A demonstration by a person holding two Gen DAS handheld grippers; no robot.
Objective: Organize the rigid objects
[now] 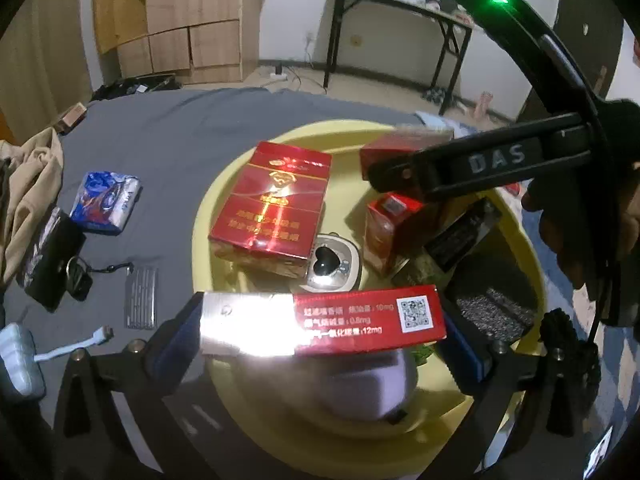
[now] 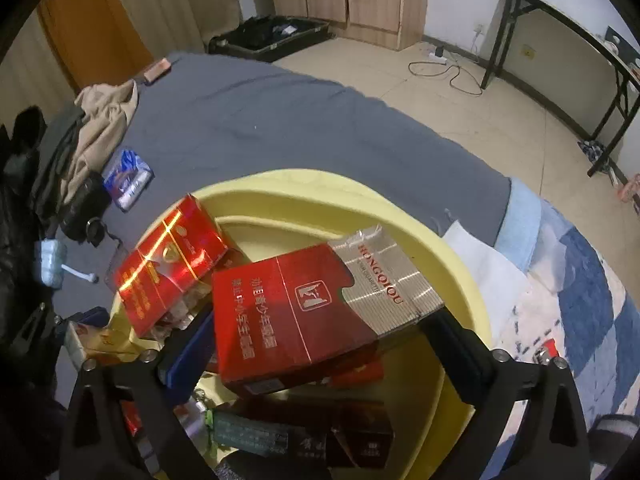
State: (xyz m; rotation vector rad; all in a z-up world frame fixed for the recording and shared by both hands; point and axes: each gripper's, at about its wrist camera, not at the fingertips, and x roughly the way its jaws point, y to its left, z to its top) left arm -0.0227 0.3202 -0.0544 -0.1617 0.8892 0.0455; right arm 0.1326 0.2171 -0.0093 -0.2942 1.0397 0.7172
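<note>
A yellow basin (image 1: 224, 184) (image 2: 312, 184) stands on the grey bed cover and holds several red cigarette packs. My left gripper (image 1: 324, 324) is shut on a red and silver pack (image 1: 360, 318), held over the basin's near side. My right gripper (image 2: 320, 320) is shut on a red and silver Hongqiqu pack (image 2: 304, 312), held above the basin; it shows in the left wrist view (image 1: 400, 176) at upper right. A glossy red pack (image 1: 272, 208) (image 2: 168, 264) leans on the basin's left rim. A round metal lighter (image 1: 332, 268) lies inside.
On the cover left of the basin lie a blue and white packet (image 1: 106, 202) (image 2: 128, 178), a black case with a strap (image 1: 48, 256), a grey ridged strip (image 1: 141, 302) and a white cable (image 1: 76, 346). Beige clothes (image 1: 28, 184) are piled at far left.
</note>
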